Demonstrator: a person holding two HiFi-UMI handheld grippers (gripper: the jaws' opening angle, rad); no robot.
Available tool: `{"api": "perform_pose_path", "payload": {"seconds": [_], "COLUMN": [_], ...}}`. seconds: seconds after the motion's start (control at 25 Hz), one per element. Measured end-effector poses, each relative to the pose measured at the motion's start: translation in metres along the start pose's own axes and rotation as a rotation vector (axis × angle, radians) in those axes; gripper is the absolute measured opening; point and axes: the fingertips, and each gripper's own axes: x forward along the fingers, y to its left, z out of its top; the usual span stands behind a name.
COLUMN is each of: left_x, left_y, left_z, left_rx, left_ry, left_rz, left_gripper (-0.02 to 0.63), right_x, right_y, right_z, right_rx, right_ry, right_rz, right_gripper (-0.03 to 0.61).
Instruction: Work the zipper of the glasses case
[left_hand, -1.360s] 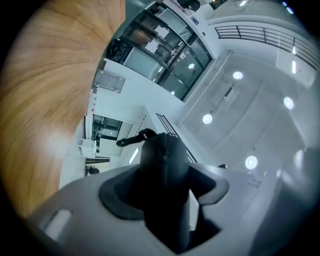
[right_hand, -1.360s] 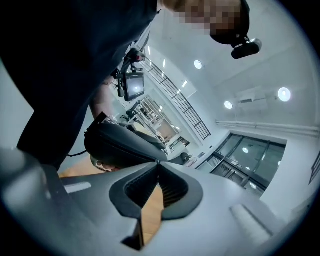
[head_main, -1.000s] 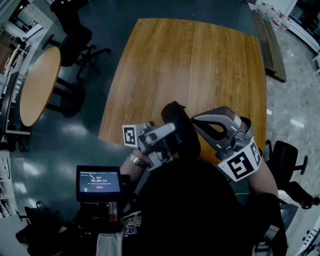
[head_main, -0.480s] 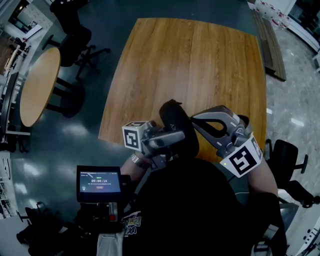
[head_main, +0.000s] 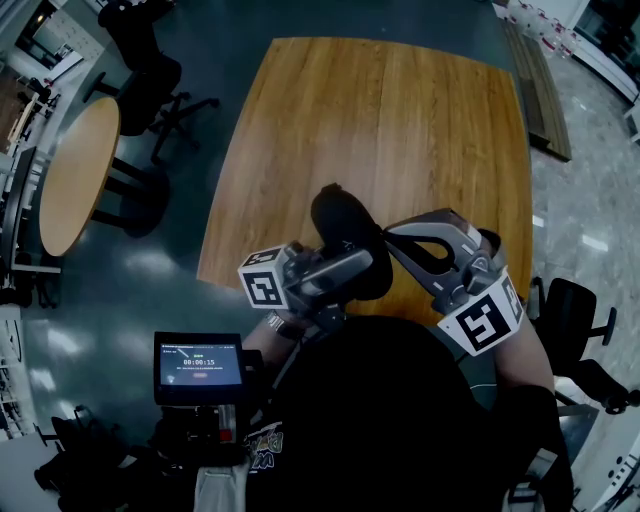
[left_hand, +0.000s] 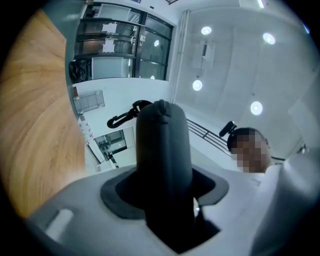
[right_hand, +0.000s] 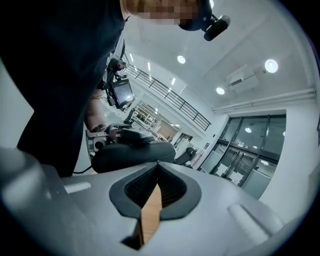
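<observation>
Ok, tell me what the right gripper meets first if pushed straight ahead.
The black oval glasses case, lying crosswise just beyond the tips of the right gripper, whose jaws are shut. It may already touch; depth is unclear.

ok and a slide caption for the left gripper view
Left hand-held gripper, jaws closing on a dark glasses case between them; wooden table at left.

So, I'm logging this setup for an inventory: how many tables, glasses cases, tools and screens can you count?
2 tables: square table, round table
1 glasses case
2 tools: left tool, jaws closing on the glasses case between them; right tool, shut
1 screen
Total: 6
</observation>
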Motion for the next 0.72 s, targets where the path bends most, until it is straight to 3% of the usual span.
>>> {"api": "perform_pose_path", "payload": {"seconds": [0.32,0.52,0.72], "left_x": [-0.018,-0.033,-0.032], "left_y": [0.015,0.026,0.040], "left_z": [0.043,0.077,0.088], "left_rx": [-0.018,-0.025,-0.001], "left_ry": [-0.235,-0.447,-0.523], "left_rz": [0.047,0.098,0.195], "left_gripper": [0.255,0.255,0.253], "right_x": [0.004,0.010,0.023], "right_y": [0.012,0.026,0.039], "right_z": [-0.010,-0.017,-0.026], "right_rx": [-0.002,0.054,0.148], "right_ry": [0.037,0.055,0.077], "right_rz": [0.023,0.022,0.010], "right_gripper": [0.005,0.005,0.005]}}
